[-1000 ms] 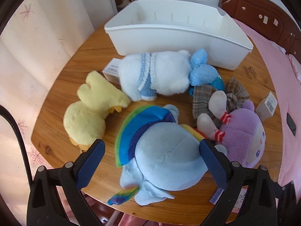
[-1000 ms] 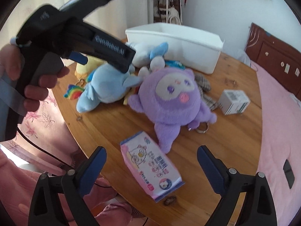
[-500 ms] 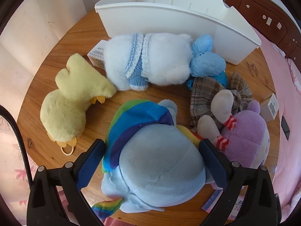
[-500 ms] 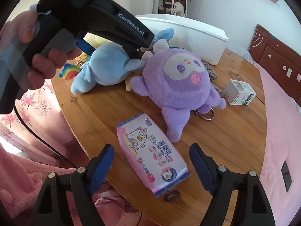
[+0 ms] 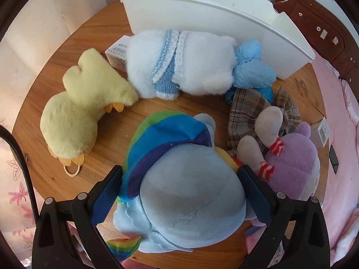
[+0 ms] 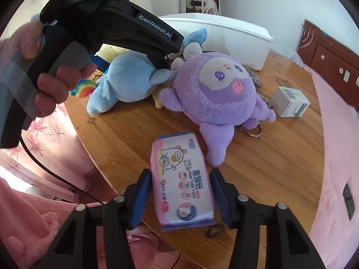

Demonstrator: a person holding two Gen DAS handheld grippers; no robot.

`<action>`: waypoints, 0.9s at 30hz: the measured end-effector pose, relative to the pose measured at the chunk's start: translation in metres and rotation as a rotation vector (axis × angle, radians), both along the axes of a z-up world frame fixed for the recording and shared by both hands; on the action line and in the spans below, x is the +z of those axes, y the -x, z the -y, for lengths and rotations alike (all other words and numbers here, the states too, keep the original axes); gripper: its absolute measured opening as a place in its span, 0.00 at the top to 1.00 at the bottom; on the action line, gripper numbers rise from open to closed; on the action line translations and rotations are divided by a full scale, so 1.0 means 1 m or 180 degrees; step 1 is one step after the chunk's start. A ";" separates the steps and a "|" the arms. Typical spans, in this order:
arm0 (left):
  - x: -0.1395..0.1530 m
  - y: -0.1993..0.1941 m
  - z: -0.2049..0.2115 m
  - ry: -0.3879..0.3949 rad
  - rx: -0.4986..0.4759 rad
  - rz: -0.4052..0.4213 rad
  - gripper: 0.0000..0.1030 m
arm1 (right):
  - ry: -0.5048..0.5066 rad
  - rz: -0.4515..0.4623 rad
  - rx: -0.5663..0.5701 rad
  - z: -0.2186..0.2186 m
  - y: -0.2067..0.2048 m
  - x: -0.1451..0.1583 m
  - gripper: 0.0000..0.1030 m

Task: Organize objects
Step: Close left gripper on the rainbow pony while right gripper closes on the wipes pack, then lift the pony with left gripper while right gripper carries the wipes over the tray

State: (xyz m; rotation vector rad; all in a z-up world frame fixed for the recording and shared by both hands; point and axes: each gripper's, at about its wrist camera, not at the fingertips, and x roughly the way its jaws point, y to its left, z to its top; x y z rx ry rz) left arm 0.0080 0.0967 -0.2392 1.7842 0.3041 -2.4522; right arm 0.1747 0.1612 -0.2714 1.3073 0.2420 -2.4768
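Observation:
My left gripper [image 5: 179,197] is open, its pads on either side of a light blue rainbow-maned plush [image 5: 186,192] that lies on the round wooden table [image 5: 78,44]; the plush also shows in the right wrist view [image 6: 128,83]. My right gripper [image 6: 180,196] has closed in around a pink wet-wipes pack [image 6: 180,179] near the table's front edge; its pads sit at the pack's sides. A white bin [image 5: 213,18] stands at the back of the table.
A yellow duck plush [image 5: 80,112], a white-and-blue plush [image 5: 184,65], a plaid-skirted doll [image 5: 258,114] and a purple plush [image 6: 219,92] crowd the table. A small white box [image 6: 289,102] lies at the right. A pink bed is to the right.
My left gripper has moved forward over the blue plush, which now fills the space between its fingers. My right gripper has moved onto the wipes pack and narrowed around it.

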 end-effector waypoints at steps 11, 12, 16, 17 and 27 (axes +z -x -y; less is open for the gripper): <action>0.001 -0.001 -0.012 -0.0051 -0.0156 -0.0011 0.16 | 0.0148 0.0054 0.0093 0.004 0.003 0.001 0.58; 0.002 -0.002 -0.013 -0.0064 -0.0174 -0.0031 0.16 | 0.0160 0.0052 0.0103 0.005 0.003 0.002 0.58; 0.005 -0.004 -0.014 -0.0021 -0.0220 -0.0058 0.17 | 0.0221 0.0060 0.0143 0.007 0.003 0.007 0.58; 0.007 -0.005 -0.014 -0.0018 -0.0218 -0.0077 0.17 | 0.0237 0.0052 0.0148 0.007 0.003 0.008 0.58; 0.058 -0.006 0.030 0.0120 -0.0232 -0.0260 0.17 | 0.0369 -0.0074 0.0292 0.014 0.006 0.025 0.58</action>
